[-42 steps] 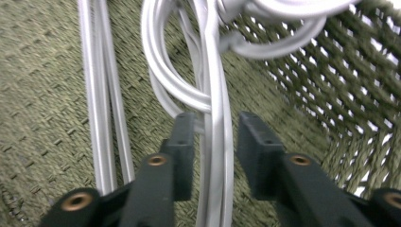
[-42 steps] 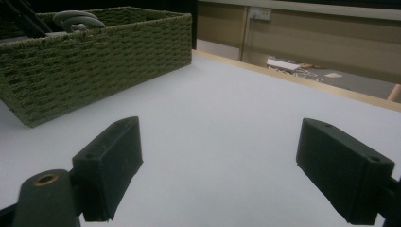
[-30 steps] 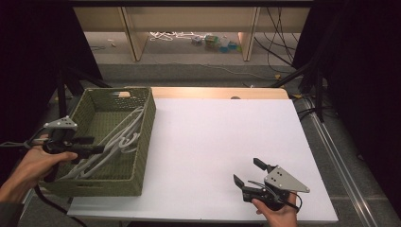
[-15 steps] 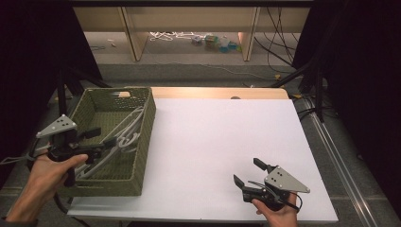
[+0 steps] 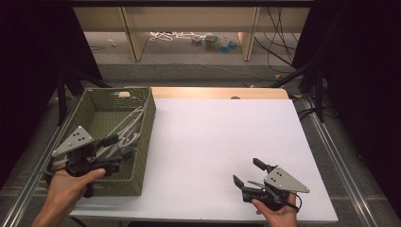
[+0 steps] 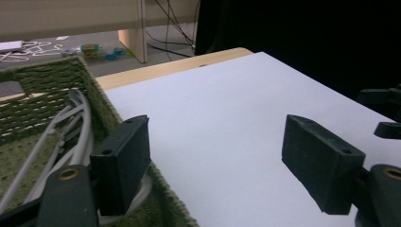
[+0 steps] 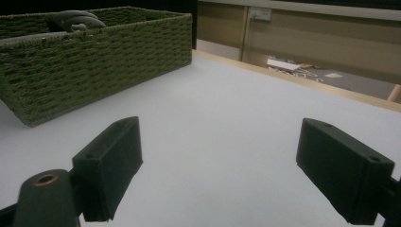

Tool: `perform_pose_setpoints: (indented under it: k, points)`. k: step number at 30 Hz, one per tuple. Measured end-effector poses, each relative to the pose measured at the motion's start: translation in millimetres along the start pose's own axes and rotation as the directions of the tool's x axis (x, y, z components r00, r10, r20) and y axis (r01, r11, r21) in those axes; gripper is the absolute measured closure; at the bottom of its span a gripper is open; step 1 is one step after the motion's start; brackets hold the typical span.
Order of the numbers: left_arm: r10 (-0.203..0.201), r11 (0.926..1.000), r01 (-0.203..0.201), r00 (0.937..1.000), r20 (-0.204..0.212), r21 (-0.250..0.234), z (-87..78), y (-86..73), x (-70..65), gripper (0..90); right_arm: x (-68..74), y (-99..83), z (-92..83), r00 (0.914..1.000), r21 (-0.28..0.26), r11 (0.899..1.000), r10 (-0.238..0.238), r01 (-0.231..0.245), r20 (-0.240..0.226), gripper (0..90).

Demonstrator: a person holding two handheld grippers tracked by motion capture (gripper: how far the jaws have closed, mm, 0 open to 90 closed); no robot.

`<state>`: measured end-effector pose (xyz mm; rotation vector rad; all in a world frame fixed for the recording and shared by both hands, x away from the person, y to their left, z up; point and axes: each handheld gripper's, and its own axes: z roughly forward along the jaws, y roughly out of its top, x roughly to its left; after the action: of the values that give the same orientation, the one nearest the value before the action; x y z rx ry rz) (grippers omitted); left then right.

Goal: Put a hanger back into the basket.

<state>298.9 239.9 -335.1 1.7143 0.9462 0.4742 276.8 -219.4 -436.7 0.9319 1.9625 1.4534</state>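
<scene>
Left gripper (image 5: 113,147), jaws just opened wide and empty, hovering over the near right corner of the green woven basket (image 5: 146,137) holding pale grey hangers (image 5: 124,135): probably light, stiff, smooth plastic, best pinched across one straight bar.

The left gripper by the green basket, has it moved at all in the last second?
Yes. The left gripper has slid from the basket's outer left rim toward its near right corner, jaws just opened, nothing between them.

A white table (image 5: 213,142) stands before wooden shelving (image 5: 132,28) and floor cables (image 5: 168,35).
</scene>
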Motion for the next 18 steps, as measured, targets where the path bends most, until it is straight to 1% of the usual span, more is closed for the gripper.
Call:
perform_pose_setpoints:
  k: [2, 3, 5, 8, 9, 12, 14, 15, 16, 17, 18]
  points:
    - [0.007, 0.9999, -0.007, 0.9999, 0.013, 0.013, 3.2, -1.1, -3.5, 24.2, 0.4, 0.0, 0.0, 1.0000, 0.002, 1.000, 0.004, -0.004, -0.002, 15.9]
    - [0.007, 0.9999, -0.007, 0.9999, 0.014, 0.014, 5.0, -2.3, -5.3, 24.0, 0.4, -0.1, 0.1, 1.0000, 0.003, 1.000, 0.004, -0.004, -0.002, 15.9]
    - [0.020, 0.9996, -0.021, 0.9995, 0.025, 0.017, 8.9, -4.9, -9.4, 23.3, 0.5, 0.0, 0.1, 1.0000, 0.002, 1.000, 0.003, -0.003, -0.002, 15.9]
    - [0.026, 0.9997, -0.026, 0.9986, 0.047, 0.005, 16.1, -9.9, -17.5, 22.9, 0.2, -0.1, 0.0, 1.0000, 0.002, 1.000, 0.004, -0.004, -0.001, 15.9]
    - [0.036, 0.9993, -0.037, 0.9982, 0.049, 0.011, 18.4, -11.3, -20.0, 22.9, 0.2, -0.1, 0.0, 1.0000, 0.002, 1.000, 0.005, -0.005, -0.002, 15.9]
    - [0.032, 0.9994, -0.031, 0.9978, 0.057, -0.011, 24.6, -16.0, -25.8, 22.9, 0.8, 0.2, 0.0, 1.0000, -0.003, 1.000, 0.006, -0.006, -0.005, 15.9]
    - [0.013, 0.9998, -0.012, 0.9982, 0.058, -0.019, 27.8, -19.3, -29.2, 22.9, 0.6, -0.1, 0.4, 1.0000, -0.013, 1.000, 0.004, -0.004, -0.002, 15.9]
    - [0.024, 0.9993, -0.023, 0.9985, 0.050, -0.030, 28.7, -20.9, -29.7, 23.0, 0.8, -0.3, 0.8, 0.9999, -0.016, 1.000, 0.010, -0.010, -0.008, 15.9]
    - [0.033, 0.9987, -0.032, 0.9985, 0.043, -0.039, 29.9, -22.9, -30.4, 23.0, 0.6, -0.1, 0.0, 1.0000, -0.010, 1.000, 0.004, -0.004, 0.003, 15.9]
    - [0.033, 0.9987, -0.031, 0.9986, 0.040, -0.040, 31.0, -25.0, -31.2, 23.1, 0.9, -0.2, 0.5, 0.9999, -0.014, 1.000, 0.008, -0.008, -0.007, 15.9]
    - [0.021, 0.9988, -0.019, 0.9986, 0.047, -0.045, 32.5, -27.6, -31.9, 23.0, 0.4, 0.0, 0.6, 1.0000, -0.021, 1.000, -0.002, 0.002, -0.002, 15.9]
